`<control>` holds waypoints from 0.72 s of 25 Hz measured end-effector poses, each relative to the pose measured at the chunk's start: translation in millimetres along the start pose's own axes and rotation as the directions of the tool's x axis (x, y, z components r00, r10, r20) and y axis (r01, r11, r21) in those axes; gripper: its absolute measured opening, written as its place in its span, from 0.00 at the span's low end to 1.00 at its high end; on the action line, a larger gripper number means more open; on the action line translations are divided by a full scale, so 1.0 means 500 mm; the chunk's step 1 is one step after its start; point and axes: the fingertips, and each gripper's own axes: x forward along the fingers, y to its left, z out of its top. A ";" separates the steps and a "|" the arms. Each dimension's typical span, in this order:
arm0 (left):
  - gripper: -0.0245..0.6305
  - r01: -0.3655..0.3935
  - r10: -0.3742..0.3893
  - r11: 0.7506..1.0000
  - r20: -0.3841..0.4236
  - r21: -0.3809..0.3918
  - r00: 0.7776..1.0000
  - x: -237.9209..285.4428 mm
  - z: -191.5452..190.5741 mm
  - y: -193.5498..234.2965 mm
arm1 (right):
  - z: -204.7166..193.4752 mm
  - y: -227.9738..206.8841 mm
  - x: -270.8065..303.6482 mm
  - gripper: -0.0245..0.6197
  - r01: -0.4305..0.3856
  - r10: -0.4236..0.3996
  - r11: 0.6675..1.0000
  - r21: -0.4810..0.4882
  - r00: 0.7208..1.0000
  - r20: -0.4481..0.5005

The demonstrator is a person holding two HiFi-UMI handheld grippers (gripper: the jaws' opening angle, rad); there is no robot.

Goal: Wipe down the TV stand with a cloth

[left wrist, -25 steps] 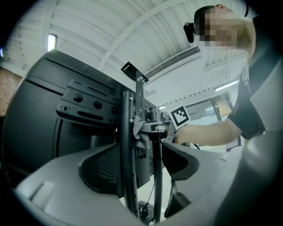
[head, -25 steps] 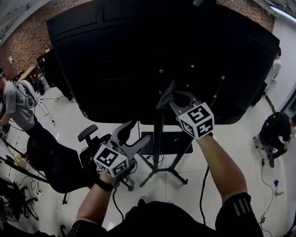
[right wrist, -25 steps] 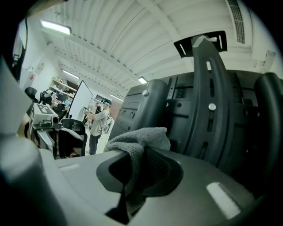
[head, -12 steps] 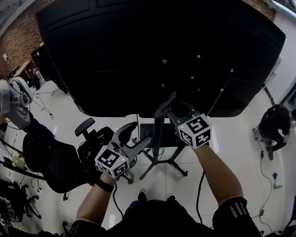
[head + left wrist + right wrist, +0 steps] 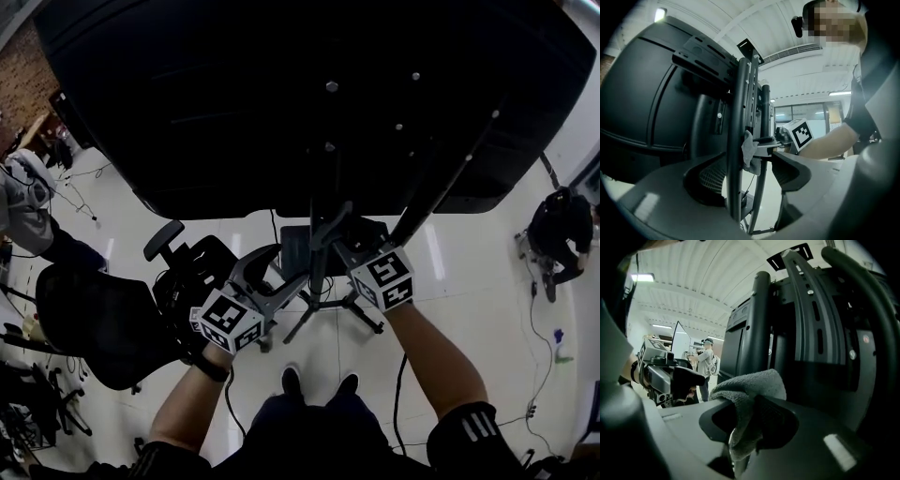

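Note:
The black TV stand's upright pole (image 5: 319,248) rises to the back of a large black TV (image 5: 281,103). My right gripper (image 5: 334,229) is shut on a grey cloth (image 5: 751,392) and presses it against the pole (image 5: 757,324). In the left gripper view the cloth (image 5: 749,151) shows bunched on the pole (image 5: 737,154). My left gripper (image 5: 281,272) is lower and to the left. It stands open, with the pole passing between its jaws (image 5: 746,174) and not touching them.
The stand's legs (image 5: 361,317) spread on the white floor just ahead of my feet (image 5: 292,380). Black office chairs (image 5: 98,323) stand at the left. A person (image 5: 23,202) is at the far left and another crouches at the right (image 5: 561,236). Cables trail on the floor.
My right gripper with the cloth has come down the pole and nearer to me. The left gripper has shifted slightly. The TV's back fills more of the head view.

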 end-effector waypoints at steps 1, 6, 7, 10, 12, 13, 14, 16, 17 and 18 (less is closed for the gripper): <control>0.53 0.002 -0.002 1.000 -0.017 -0.004 1.000 0.002 -0.020 0.002 | -0.022 0.005 0.003 0.19 0.000 0.000 1.000 0.014 1.000 -0.006; 0.53 0.003 -0.006 0.999 -0.062 -0.044 0.998 0.032 -0.122 0.039 | -0.144 0.007 0.033 0.20 0.018 -0.017 1.000 0.023 0.998 -0.053; 0.53 0.004 -0.008 0.998 -0.073 -0.057 0.997 0.036 -0.147 0.043 | -0.172 0.012 0.039 0.20 0.016 -0.015 1.000 0.022 0.998 -0.068; 0.53 0.006 -0.016 0.997 -0.120 -0.083 0.993 0.049 -0.227 0.046 | -0.260 0.026 0.055 0.20 0.005 -0.001 0.999 0.032 0.993 -0.120; 0.53 0.006 -0.022 0.995 -0.154 -0.100 0.988 0.060 -0.281 0.048 | -0.311 0.032 0.066 0.20 -0.003 0.009 0.999 0.047 0.990 -0.138; 0.53 0.005 -0.024 0.994 -0.167 -0.111 0.986 0.065 -0.308 0.048 | -0.336 0.034 0.072 0.20 -0.008 0.016 0.999 0.052 0.989 -0.144; 0.53 0.004 -0.025 0.993 -0.177 -0.120 0.984 0.069 -0.333 0.048 | -0.362 0.037 0.078 0.20 -0.015 0.023 0.998 0.055 0.988 -0.153; 0.53 0.003 -0.028 0.991 -0.191 -0.131 0.981 0.077 -0.381 0.049 | -0.412 0.044 0.092 0.20 -0.028 0.039 0.998 0.064 0.983 -0.179; 0.53 0.004 -0.032 0.990 -0.200 -0.141 0.979 0.082 -0.405 0.048 | -0.437 0.048 0.097 0.20 -0.033 0.047 0.997 0.071 0.980 -0.194; 0.53 0.004 -0.036 0.988 -0.209 -0.152 0.977 0.086 -0.428 0.047 | -0.460 0.051 0.103 0.20 -0.038 0.054 0.996 0.082 0.978 -0.203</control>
